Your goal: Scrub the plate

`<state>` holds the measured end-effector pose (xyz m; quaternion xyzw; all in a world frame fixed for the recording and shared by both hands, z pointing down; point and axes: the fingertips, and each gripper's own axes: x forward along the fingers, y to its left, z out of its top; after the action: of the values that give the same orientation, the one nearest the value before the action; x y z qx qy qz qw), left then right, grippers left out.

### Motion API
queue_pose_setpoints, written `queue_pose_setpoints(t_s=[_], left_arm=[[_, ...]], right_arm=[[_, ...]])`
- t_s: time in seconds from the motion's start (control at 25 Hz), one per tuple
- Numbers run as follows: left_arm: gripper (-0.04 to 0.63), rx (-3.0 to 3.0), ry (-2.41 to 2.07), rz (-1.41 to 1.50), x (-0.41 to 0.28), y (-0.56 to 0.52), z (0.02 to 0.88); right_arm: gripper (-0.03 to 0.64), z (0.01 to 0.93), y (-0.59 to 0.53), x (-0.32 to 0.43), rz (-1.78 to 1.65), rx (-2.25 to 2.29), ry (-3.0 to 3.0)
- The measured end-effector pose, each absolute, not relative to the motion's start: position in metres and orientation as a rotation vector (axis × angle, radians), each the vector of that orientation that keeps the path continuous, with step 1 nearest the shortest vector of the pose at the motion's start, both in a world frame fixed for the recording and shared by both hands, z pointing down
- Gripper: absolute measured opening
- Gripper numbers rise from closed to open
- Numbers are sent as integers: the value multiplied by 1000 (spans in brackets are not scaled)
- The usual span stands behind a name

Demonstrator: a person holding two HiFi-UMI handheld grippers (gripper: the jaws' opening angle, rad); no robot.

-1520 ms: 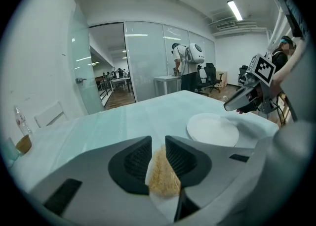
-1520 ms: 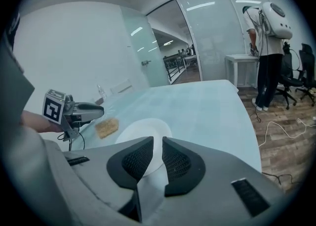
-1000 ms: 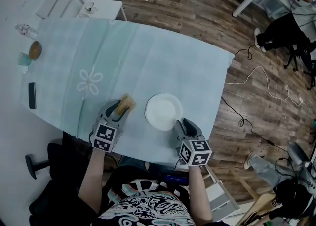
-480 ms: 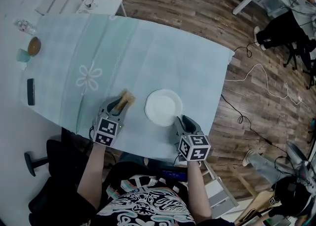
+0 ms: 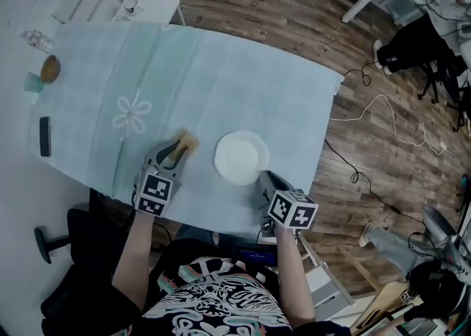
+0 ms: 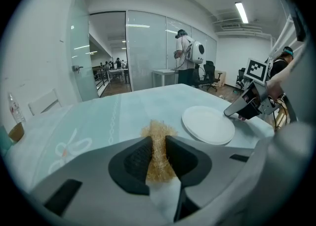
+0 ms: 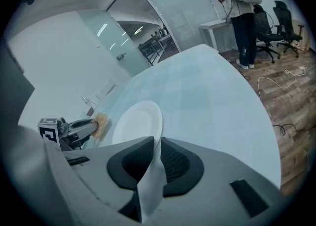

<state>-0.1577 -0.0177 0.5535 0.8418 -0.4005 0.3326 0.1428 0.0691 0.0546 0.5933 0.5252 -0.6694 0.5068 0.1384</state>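
Note:
A white plate (image 5: 241, 156) lies on the pale green tablecloth (image 5: 221, 84) near its front edge. My right gripper (image 5: 263, 178) is at the plate's near rim. In the right gripper view the rim (image 7: 154, 147) sits pinched between the pads of the right gripper (image 7: 157, 146), whose jaws have just been closing. A straw-coloured scrubber (image 5: 186, 140) rests left of the plate. My left gripper (image 6: 158, 143) has also just been closing, and its pads now press the scrubber (image 6: 158, 133) from both sides. The plate (image 6: 208, 125) lies to its right, apart from the scrubber.
A black phone (image 5: 45, 136), a cup (image 5: 34, 83), a brown bowl (image 5: 50, 68) and a bottle (image 5: 37, 39) line the table's left edge. A white stool (image 5: 151, 11) stands behind. Cables (image 5: 383, 118) run over the wooden floor on the right. A person (image 6: 186, 62) stands far off.
Both grippers' jaws have narrowed, the left onto the scrubber and the right onto the plate's rim. The right gripper has rolled, so its marker cube now sits tilted.

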Motion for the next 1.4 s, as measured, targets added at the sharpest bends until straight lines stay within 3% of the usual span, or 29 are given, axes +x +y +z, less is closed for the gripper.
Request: queue_pose_setpoints(t_s=[0.48,1.4], left_arm=[[117,2513,-1125,930,-134,-29,533],[115,2613,-874,942,-58,-23,539]], right_arm=[[87,596,52,67,1734,1467,-1913],[57,602,46,66,1840,1408,-1845]])
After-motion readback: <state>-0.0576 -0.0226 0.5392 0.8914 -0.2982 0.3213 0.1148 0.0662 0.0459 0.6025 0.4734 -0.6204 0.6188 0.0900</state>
